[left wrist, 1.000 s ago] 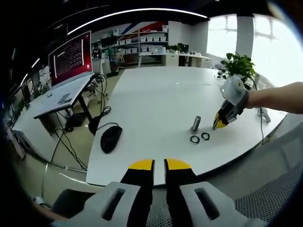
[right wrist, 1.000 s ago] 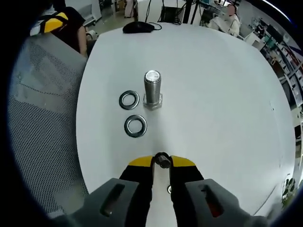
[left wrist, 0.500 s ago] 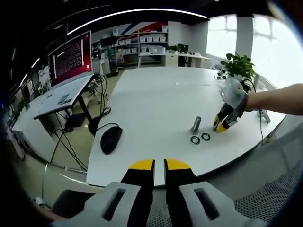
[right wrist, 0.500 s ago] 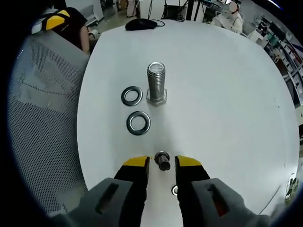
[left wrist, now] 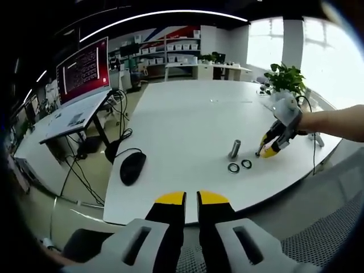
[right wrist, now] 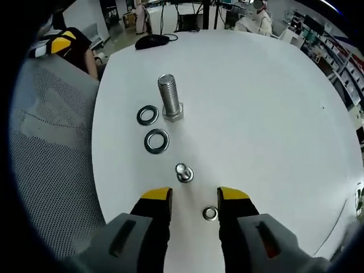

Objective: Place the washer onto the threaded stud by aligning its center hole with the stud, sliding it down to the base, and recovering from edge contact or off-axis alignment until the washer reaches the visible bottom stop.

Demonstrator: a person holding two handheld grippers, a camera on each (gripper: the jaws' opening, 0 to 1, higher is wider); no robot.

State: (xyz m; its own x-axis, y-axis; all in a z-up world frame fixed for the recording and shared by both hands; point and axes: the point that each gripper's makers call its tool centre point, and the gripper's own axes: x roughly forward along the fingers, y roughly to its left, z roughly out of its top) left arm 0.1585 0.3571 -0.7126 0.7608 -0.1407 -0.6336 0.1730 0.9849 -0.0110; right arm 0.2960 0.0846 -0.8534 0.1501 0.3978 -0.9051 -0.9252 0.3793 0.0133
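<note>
A large threaded stud (right wrist: 169, 98) stands upright on its hex base on the white table (right wrist: 267, 114). Two flat steel washers lie to its left: one (right wrist: 148, 115) beside the base, the other (right wrist: 157, 141) nearer me. A small bolt (right wrist: 183, 172) stands free on the table just ahead of my right gripper (right wrist: 194, 196), whose jaws are open and hold nothing. A small ring (right wrist: 210, 213) lies between those jaws. In the left gripper view the stud (left wrist: 234, 149), both washers (left wrist: 234, 168) (left wrist: 246, 164) and the right gripper (left wrist: 266, 152) are far off. My left gripper (left wrist: 191, 199) is shut, low, off the table's edge.
A black mouse (left wrist: 132, 166) with its cable lies near the table's left edge. A grey mesh chair (right wrist: 51, 142) borders the table beside the washers. A potted plant (left wrist: 287, 77) stands at the far corner. A desk with a red-lit monitor (left wrist: 82, 68) stands beyond.
My right gripper opened and let go of the small bolt, which now stands on the table, and it drew back slightly. The left gripper has not moved.
</note>
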